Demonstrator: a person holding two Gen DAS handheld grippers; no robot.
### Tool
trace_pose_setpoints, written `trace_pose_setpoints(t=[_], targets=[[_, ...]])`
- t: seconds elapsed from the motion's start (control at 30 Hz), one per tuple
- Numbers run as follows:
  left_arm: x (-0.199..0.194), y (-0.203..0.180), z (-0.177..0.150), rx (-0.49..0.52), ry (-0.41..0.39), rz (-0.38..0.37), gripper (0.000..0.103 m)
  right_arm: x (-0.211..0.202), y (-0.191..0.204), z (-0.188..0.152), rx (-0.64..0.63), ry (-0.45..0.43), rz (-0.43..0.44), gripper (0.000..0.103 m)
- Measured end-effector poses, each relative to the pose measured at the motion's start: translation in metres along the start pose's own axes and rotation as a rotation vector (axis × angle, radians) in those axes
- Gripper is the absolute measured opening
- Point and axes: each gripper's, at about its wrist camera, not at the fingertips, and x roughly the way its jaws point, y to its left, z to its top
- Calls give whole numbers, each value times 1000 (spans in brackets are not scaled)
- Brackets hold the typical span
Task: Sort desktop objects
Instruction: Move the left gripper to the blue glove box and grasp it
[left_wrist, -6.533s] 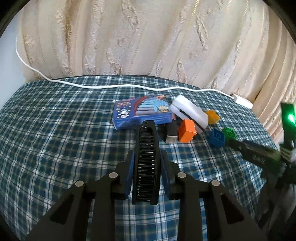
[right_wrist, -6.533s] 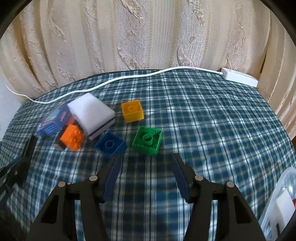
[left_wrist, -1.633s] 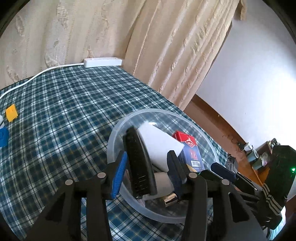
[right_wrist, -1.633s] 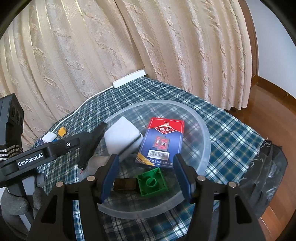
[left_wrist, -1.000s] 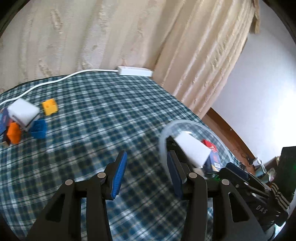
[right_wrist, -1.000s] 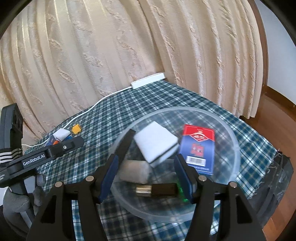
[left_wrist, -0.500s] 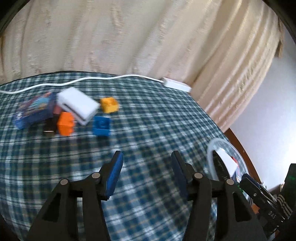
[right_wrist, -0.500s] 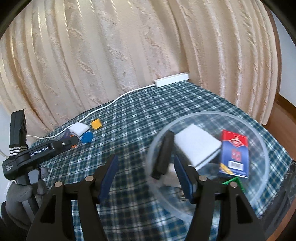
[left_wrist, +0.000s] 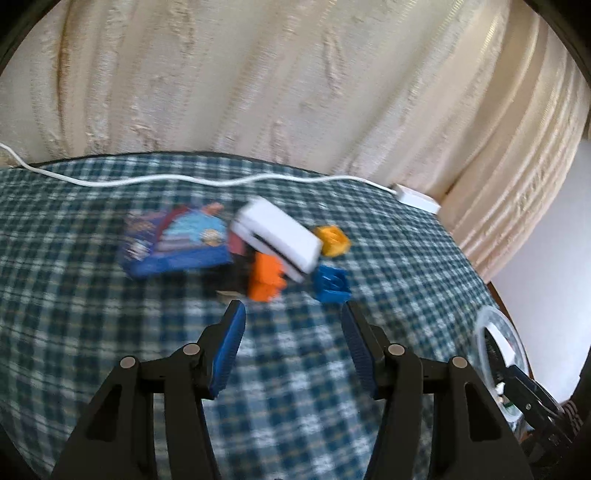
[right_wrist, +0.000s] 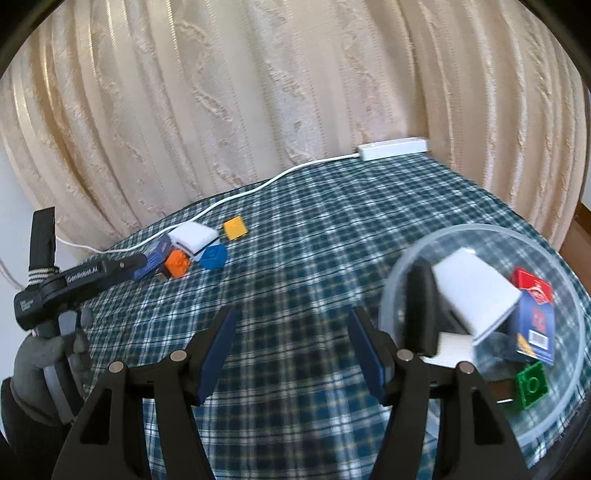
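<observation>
The left gripper (left_wrist: 293, 319) is wide open and holds nothing. Its blue pads point at a small pile of things on the checked tablecloth (left_wrist: 92, 314). In the right wrist view, white letters on this gripper's black side read "GenRobot.AI", a bit blurry. A grey gloved hand (right_wrist: 40, 354) grips its handle.

The right gripper (right_wrist: 291, 325) is wide open too, with nothing between its pads. It hangs over the cloth just beside the clear plastic bowl (right_wrist: 570, 400).

The pile is blurred in the left wrist view. It has a blue card box (left_wrist: 175, 242) with cartoon pictures; its words are too smeared to read. A white block (left_wrist: 279, 236) leans over an orange toy brick (left_wrist: 266, 277). Something dark sits under them, and I cannot tell what it is. A blue toy brick (left_wrist: 331, 283) lies just beside the orange one. A yellow toy brick (left_wrist: 332, 240) sits behind the white block.

Inside the bowl stand a black comb (right_wrist: 419, 306), a big white block (right_wrist: 476, 295), and a red and blue card box (right_wrist: 535, 317) with a barcode sticker. Its print is too small to read. A green toy brick (right_wrist: 531, 386) lies at the bottom. The right gripper's finger hides some of the bowl. In the left wrist view only a slice of the bowl shows at the edge.

A white power strip (right_wrist: 393, 147) and its white cord (left_wrist: 184, 180) lie along the far side of the table, by the cream curtain (right_wrist: 258, 92).
</observation>
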Motion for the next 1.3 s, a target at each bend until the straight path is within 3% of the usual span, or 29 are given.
trace_pose_setpoints(t=[0.17,0.57,0.97,1.3], targets=[[-1,32,17,-23,-25,47,57,12,14,2,-23,23,22,67],[24,77,55,-48,-37,77,57,46,51,9,-90,86,78,67],[73,92,99,-5,25,-9,57,79,54,11,-78,151,65,67],[89,94,91,40,119,-83,58,88,55,5,-55,176,71,67]])
